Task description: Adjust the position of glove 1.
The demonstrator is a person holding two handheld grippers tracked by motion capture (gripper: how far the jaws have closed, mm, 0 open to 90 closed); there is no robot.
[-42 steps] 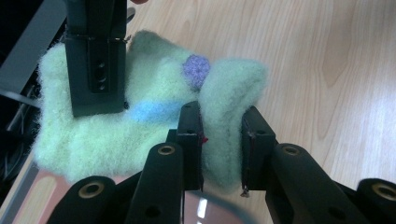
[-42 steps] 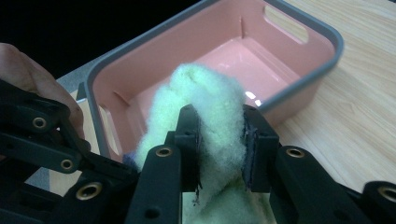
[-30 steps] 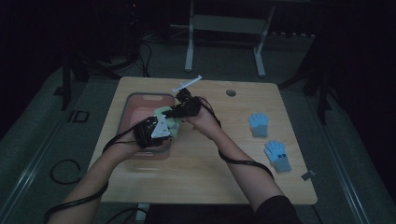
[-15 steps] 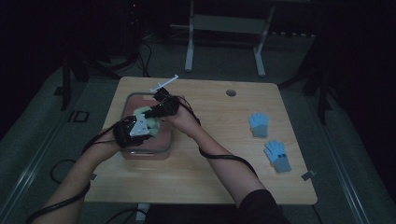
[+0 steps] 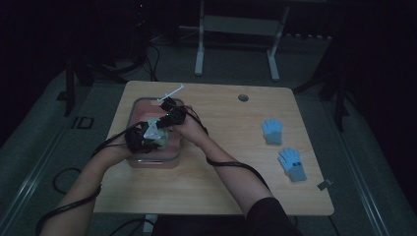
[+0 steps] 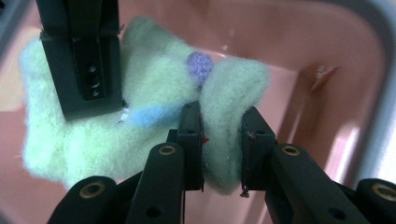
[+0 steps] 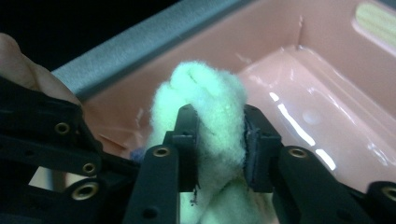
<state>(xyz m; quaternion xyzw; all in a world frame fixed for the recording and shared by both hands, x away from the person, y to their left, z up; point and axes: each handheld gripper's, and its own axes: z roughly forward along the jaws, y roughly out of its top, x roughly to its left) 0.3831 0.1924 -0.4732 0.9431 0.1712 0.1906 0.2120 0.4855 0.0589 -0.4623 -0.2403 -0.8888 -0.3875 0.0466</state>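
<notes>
We see both hands working over the pink bin (image 5: 169, 156) that sits on the left part of the wooden desk (image 5: 231, 187). The left tongs (image 6: 220, 140) are closed on a fold of a pale green fuzzy glove (image 6: 154, 98) — the fleece bulges up between the two black jaws, which press it from either side. The glove carries a small purple tuft (image 6: 200, 65) and a light blue patch (image 6: 147, 115), and most of it lies spread inside the bin, against the pink floor and wall. In the left gripper view we also find the other tool coming down from the top left, its black block sitting on the glove.

The right tongs (image 7: 219, 140) are likewise clamped on the same green glove (image 7: 208, 107); the jaws stand only as far apart as the bunched fleece between them. Behind it we see the bin's glossy pink bottom (image 7: 317, 126) and grey rim (image 7: 140, 42), with the left tool just beside it at the left edge.

From the high view, the two tools (image 5: 147, 135) (image 5: 172, 114) meet over the bin with the pale glove (image 5: 158, 125) between them, held inside the bin's rim. Well apart, on the right side of the desk, lie two blue gloves (image 5: 272, 131) (image 5: 291, 163) — one beyond the other, not touching.
</notes>
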